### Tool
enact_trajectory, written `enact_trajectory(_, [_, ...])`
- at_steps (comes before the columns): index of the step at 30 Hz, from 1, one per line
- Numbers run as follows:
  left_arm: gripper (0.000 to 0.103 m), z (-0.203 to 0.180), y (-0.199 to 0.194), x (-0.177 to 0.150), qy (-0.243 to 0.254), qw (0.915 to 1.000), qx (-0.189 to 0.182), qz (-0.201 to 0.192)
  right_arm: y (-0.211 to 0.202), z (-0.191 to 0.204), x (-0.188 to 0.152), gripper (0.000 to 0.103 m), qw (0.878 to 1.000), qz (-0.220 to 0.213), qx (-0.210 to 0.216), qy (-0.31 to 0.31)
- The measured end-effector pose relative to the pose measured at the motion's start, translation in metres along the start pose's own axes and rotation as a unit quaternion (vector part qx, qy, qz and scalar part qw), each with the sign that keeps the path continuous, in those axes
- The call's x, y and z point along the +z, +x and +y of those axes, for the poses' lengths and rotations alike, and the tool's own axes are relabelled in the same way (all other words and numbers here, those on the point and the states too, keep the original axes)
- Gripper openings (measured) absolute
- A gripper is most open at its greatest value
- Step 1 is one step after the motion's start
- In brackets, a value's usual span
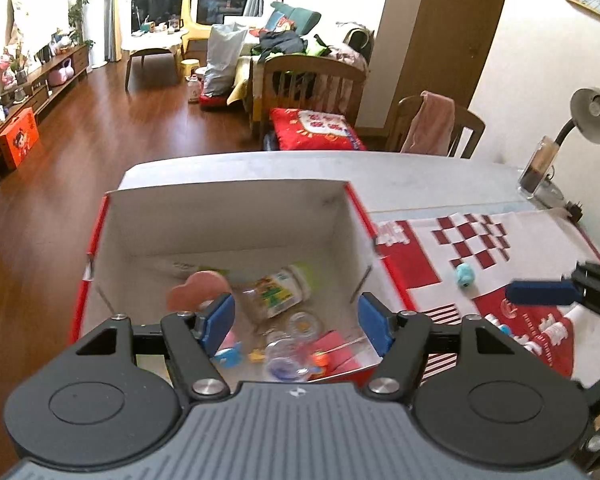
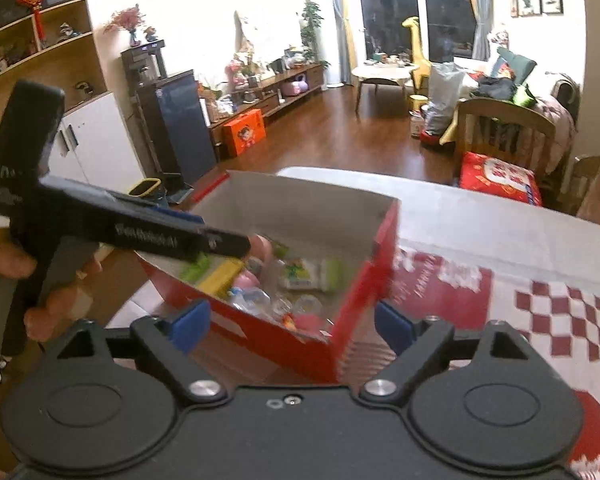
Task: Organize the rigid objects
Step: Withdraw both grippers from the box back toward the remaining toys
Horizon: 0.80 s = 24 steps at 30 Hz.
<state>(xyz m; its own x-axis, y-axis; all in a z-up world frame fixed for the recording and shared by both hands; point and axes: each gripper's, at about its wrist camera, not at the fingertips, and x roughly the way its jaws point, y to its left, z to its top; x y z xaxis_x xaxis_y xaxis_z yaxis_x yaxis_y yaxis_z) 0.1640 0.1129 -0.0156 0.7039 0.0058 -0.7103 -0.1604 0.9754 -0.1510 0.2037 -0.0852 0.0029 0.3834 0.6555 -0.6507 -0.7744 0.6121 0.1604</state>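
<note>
**One toy left outside the box**

Several small things already lie in the red box (image 1: 236, 216), which fills the middle of the left wrist view: a pink heart-shaped piece (image 1: 198, 286) at the left of its floor, a labelled clear bottle (image 1: 278, 292) on its side beside that, and clear round capsules (image 1: 296, 340) with bright bits nearer the bottom. The left hand-held gripper (image 1: 296, 316) hangs above the box's near edge with its blue pads standing apart and nothing between them.

To the right, on the red-and-white cloth (image 1: 500, 240) over the desk (image 1: 300, 164), a small teal toy (image 1: 465, 275) sits alone, well apart from the box. It looks like the one piece left to gather, though parts of the desk lie out of frame.

In the right wrist view, the right hand-held gripper (image 2: 292, 326) stands wide and empty, low in the frame, facing the box's near corner. By this showing the sorting is mostly done.
</note>
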Motion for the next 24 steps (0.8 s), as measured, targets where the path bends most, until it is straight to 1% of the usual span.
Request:
enact_trajectory(1, [0.068, -0.006, 0.001, 0.0, -0.001, 1.0, -0.003, -0.003, -0.003, -0.006, -0.004, 0.092, 1.0, 0.0, -0.004, 0.003])
enact_trajectory(2, [0.072, -0.013, 0.002, 0.0, 0.0, 1.0, -0.004, -0.007, -0.006, -0.011, -0.008, 0.092, 1.0, 0.0, -0.009, 0.006])
enact_trajectory(4, [0.077, -0.028, 0.002, -0.002, 0.005, 0.9997, 0.004, -0.023, -0.014, -0.025, -0.018, 0.098, 1.0, -0.002, -0.019, 0.017])
enact_trajectory(7, [0.079, -0.053, 0.004, -0.004, 0.02, 0.999, -0.007, -0.038, -0.022, -0.046, -0.031, 0.102, 0.999, -0.009, -0.033, 0.037])
enact_trajectory(10, [0.082, -0.079, 0.013, -0.005, 0.031, 0.9985, -0.018, -0.04, -0.027, -0.065, -0.043, 0.102, 0.997, -0.008, -0.048, 0.053])
enact_trajectory(14, [0.082, -0.111, 0.03, -0.005, 0.036, 0.9983, -0.023, -0.039, -0.032, -0.091, -0.062, 0.102, 0.996, -0.001, -0.072, 0.057])
enact_trajectory(18, [0.082, -0.141, 0.051, -0.005, 0.04, 0.9982, -0.029, -0.034, -0.034, -0.114, -0.076, 0.102, 0.995, 0.01, -0.083, 0.063])
enact_trajectory(21, [0.082, -0.161, 0.071, -0.004, 0.047, 0.9981, -0.024, -0.03, -0.031, -0.129, -0.084, 0.102, 0.994, 0.015, -0.091, 0.058])
enact_trajectory(24, [0.082, -0.176, 0.09, -0.004, 0.05, 0.9981, -0.021, -0.027, -0.027, -0.142, -0.093, 0.102, 0.994, 0.025, -0.089, 0.055])
